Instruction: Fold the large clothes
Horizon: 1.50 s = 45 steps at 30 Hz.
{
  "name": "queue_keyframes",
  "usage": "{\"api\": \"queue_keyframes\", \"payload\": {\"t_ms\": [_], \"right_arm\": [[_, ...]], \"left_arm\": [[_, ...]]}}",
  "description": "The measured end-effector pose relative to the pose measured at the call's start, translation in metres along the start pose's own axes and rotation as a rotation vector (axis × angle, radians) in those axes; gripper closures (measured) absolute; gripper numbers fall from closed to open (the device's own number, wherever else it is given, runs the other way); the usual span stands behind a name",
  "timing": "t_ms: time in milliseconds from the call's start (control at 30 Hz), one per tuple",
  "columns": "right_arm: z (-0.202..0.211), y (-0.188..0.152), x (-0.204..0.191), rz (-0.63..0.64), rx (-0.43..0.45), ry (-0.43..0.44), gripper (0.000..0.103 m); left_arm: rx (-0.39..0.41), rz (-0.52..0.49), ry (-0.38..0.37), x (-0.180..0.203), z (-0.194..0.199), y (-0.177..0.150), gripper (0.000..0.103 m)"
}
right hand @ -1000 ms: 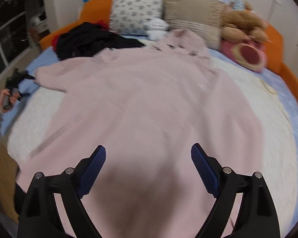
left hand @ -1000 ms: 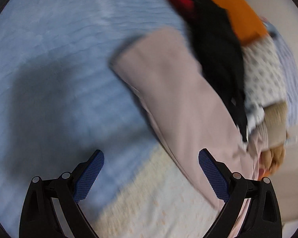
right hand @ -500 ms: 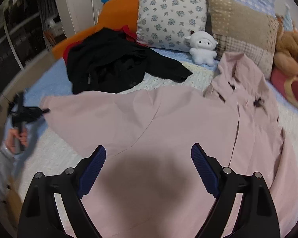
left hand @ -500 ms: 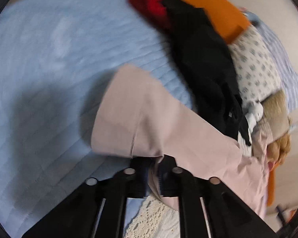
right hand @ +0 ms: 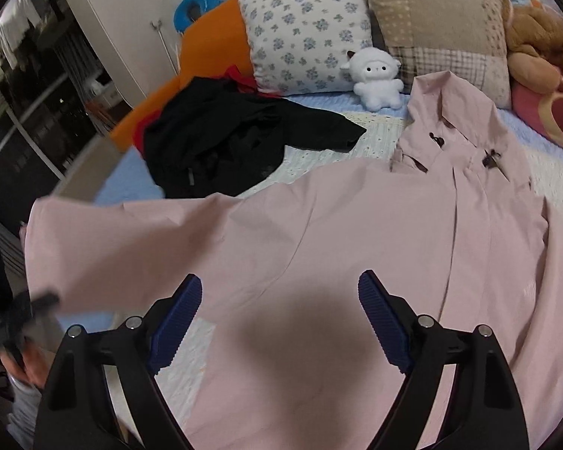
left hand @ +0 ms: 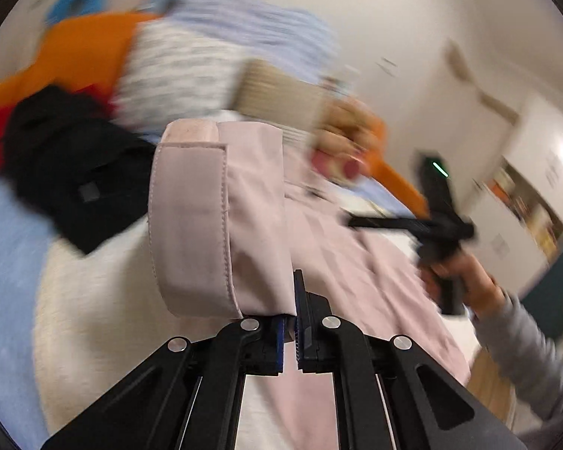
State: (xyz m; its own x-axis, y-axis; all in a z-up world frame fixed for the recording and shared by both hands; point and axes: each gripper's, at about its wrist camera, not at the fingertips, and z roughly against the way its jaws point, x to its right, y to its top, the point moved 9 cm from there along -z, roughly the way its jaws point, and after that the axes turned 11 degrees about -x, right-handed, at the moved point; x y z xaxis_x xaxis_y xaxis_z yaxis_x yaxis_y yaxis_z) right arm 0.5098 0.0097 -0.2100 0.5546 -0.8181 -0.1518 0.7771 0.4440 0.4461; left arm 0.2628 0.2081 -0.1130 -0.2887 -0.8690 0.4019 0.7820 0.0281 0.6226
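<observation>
A large pale pink coat point(right hand: 356, 225) lies spread on the bed, collar toward the pillows. My left gripper point(left hand: 289, 322) is shut on the cuff of its sleeve point(left hand: 206, 217) and holds it lifted above the bed; in the right wrist view the raised sleeve point(right hand: 105, 240) stretches to the left. My right gripper point(right hand: 277, 318) is open and empty, hovering over the coat's lower body. It also shows in the left wrist view point(left hand: 431, 225), held in a hand.
A black garment point(right hand: 229, 142) and a red one point(right hand: 240, 75) lie at the bed's far left. Pillows point(right hand: 304, 33), a white plush sheep point(right hand: 375, 75) and a brown plush bear point(right hand: 536, 37) line the headboard. An orange bolster point(right hand: 206, 45) edges the bed.
My left gripper closed on the pink sleeve cuff and lifted it, swinging toward the coat's body. My right gripper moved forward and left over the coat, staying open.
</observation>
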Motion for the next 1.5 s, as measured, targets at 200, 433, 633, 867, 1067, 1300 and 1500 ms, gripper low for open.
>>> {"api": "queue_keyframes", "payload": {"t_ms": [200,433,633,867,1067,1300,1500], "right_arm": [[0.065,-0.037,0.007,0.029,0.047,0.003,0.019],[0.092,-0.068,0.019,0.104,0.014,-0.034,0.019],[0.039,-0.038,0.016,0.169,-0.082,-0.03,0.019],[-0.077,0.025,0.031,0.173,-0.16,-0.194,0.019],[-0.147,0.059,0.052,-0.022,-0.231,-0.008,0.083],[-0.107,0.091,0.088,-0.136,0.016,0.042,0.087],[-0.124,0.044,0.144,-0.191,-0.074,-0.081,0.063]], "left_arm": [[-0.129,-0.226,-0.088,0.129,-0.051,-0.035,0.093],[-0.288,-0.391,-0.111,0.219,-0.122,-0.119,0.093],[-0.346,-0.406,-0.096,0.237,-0.164,-0.186,0.093],[-0.316,-0.38,-0.02,0.226,-0.181,-0.219,0.091],[-0.283,-0.433,-0.009,0.238,-0.188,-0.221,0.09],[-0.311,-0.414,-0.075,0.236,-0.195,-0.212,0.09],[-0.366,-0.377,-0.057,0.224,-0.2,-0.237,0.044]]}}
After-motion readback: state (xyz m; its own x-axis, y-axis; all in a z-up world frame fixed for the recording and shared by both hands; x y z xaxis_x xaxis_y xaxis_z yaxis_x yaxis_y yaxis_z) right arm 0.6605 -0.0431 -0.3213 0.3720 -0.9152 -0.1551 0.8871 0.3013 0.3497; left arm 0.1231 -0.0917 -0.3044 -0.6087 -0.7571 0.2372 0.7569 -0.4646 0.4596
